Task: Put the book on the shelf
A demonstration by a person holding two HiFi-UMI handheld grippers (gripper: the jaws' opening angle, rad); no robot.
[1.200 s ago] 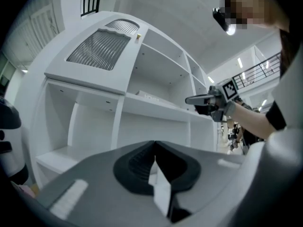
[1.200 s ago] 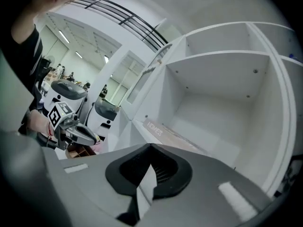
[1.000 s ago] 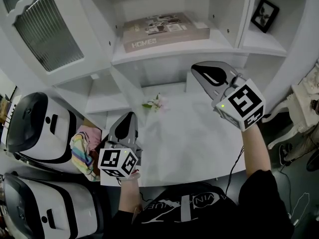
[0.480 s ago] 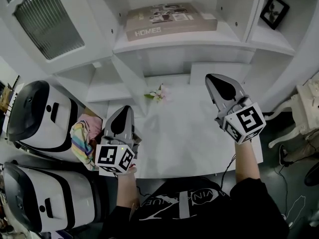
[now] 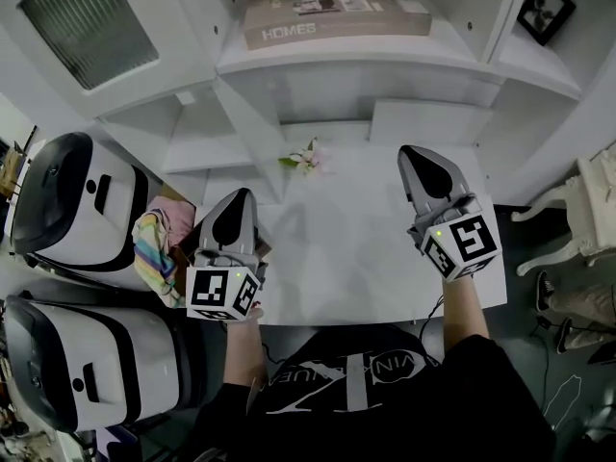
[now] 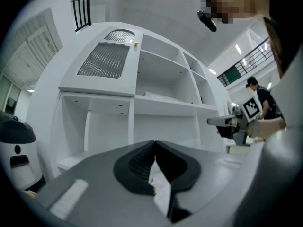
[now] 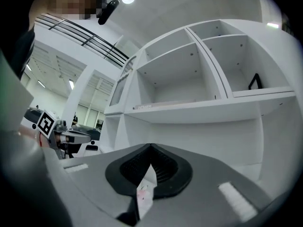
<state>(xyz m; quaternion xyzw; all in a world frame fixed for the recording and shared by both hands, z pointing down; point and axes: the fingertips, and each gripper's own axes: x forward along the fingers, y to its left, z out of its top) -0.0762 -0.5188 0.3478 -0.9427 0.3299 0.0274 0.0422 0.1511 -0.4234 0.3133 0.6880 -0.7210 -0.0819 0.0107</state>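
The left gripper (image 5: pixel 239 210), lower left, is closed and empty. The book (image 5: pixel 332 12), judged stiff, heavy and smooth-covered, is laid flat on the shelf (image 5: pixel 337 62) at top centre, well apart from both tools; its near edge is best gripped. The right gripper (image 5: pixel 423 171), centre right, is likewise closed, empty.

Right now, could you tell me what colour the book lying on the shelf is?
The large flat book is tan-brown, clearest in the head view.
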